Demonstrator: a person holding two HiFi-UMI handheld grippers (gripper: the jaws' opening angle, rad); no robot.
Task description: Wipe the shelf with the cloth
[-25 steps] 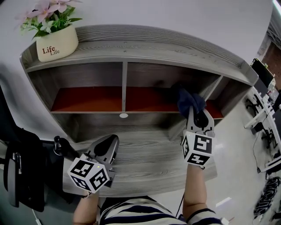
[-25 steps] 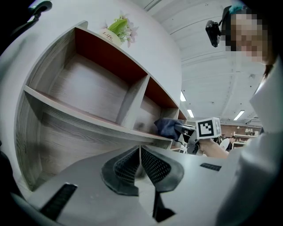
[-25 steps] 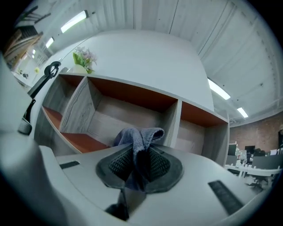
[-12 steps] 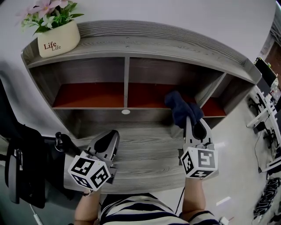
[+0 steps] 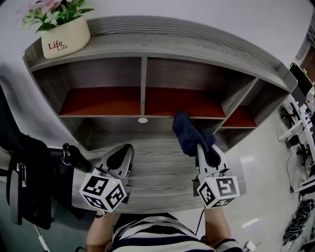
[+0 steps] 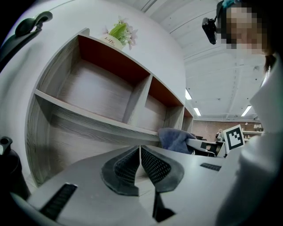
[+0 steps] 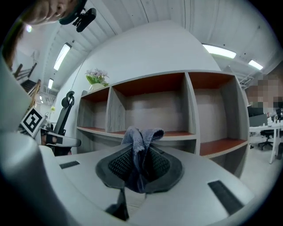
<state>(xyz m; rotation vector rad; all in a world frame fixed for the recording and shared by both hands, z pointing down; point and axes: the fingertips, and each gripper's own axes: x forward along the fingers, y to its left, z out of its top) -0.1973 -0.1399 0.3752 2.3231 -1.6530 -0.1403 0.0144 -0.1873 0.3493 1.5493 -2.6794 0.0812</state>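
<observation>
Pinching the dark blue cloth [image 5: 186, 134] in my right claw [image 5: 205, 153] above the grey counter [image 5: 162, 170], in front of the shelf [image 5: 197, 49]. My left claw [image 5: 119, 160] is pressed together. A flowerpot [image 5: 65, 40] sits on top.

cloth [image 7: 141, 134] end hidden between fingers [image 7: 160, 166]; flowers [image 5: 55, 13], chair [image 5: 22, 184] cropped

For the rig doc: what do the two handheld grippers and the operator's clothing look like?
Both the left gripper and right gripper have pale grey shells with black, mesh-textured pads. Each carries a cube of black-and-white square markers at its rear. The person wears a shirt with dark and white stripes.
</observation>
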